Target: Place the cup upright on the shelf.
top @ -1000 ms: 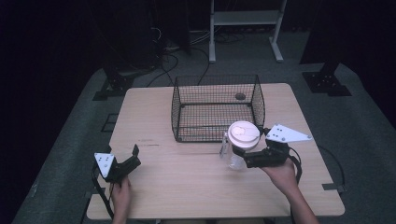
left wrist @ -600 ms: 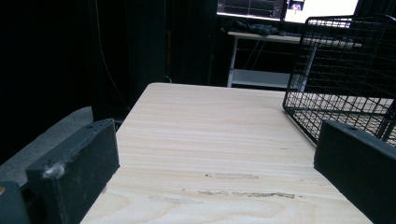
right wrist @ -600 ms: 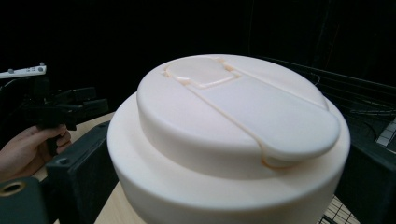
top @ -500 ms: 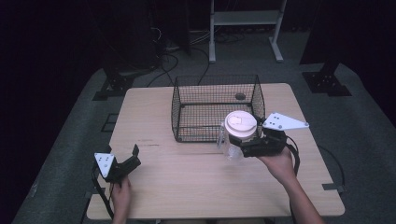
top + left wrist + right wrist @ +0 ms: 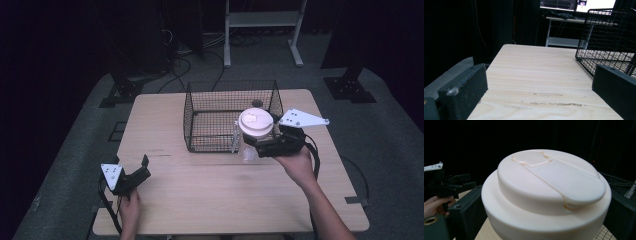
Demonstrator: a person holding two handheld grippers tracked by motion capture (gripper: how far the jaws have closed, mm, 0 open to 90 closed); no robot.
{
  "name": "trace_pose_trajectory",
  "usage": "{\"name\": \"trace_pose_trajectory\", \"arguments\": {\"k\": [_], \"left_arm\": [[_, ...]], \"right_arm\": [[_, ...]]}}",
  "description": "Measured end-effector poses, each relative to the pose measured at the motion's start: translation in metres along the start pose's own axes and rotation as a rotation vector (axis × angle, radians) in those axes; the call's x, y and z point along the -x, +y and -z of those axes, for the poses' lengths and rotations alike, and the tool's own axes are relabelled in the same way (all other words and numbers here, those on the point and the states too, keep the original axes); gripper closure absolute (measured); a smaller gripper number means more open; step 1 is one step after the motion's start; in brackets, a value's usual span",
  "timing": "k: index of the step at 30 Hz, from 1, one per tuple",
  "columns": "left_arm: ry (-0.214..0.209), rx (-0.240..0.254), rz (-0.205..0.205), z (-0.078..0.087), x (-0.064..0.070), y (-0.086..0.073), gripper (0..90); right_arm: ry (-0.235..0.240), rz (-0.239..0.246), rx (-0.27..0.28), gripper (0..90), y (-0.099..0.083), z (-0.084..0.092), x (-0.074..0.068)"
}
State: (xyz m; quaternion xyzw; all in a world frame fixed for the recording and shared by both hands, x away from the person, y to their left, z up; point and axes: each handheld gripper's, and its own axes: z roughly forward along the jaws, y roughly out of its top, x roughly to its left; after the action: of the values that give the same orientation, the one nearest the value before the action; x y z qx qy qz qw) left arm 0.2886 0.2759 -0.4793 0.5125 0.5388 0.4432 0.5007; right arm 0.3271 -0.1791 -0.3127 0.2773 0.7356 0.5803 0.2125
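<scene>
Wood table (image 5: pixel 200 200), grey floor (image 5: pixel 75 165), dark room

The jar (image 5: pixel 248 145) is clear-walled with a wide cream lid (image 5: pixel 255 123); the lid carries a raised flip tab across its top. The jar stands upright, gripped just below the lid by the right tool (image 5: pixel 256 142), at the near right corner of the black wire basket (image 5: pixel 210 117). The basket sits open-topped at the tabletop's (image 5: pixel 215 185) far middle.
</scene>
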Motion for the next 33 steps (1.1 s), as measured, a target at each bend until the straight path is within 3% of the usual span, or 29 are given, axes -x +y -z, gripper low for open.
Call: {"name": "trace_pose_trajectory", "arguments": {"k": [16,33], "left_arm": [[-0.002,0.001,0.003,0.000,0.000,0.000,0.0],[-0.002,0.001,0.009,0.000,-0.001,0.000,0.0]], "right_arm": [[-0.016,0.027,0.009,4.3,0.030,-0.022,0.010],[-0.038,-0.003,0.013,4.3,0.044,-0.052,0.034]]}}
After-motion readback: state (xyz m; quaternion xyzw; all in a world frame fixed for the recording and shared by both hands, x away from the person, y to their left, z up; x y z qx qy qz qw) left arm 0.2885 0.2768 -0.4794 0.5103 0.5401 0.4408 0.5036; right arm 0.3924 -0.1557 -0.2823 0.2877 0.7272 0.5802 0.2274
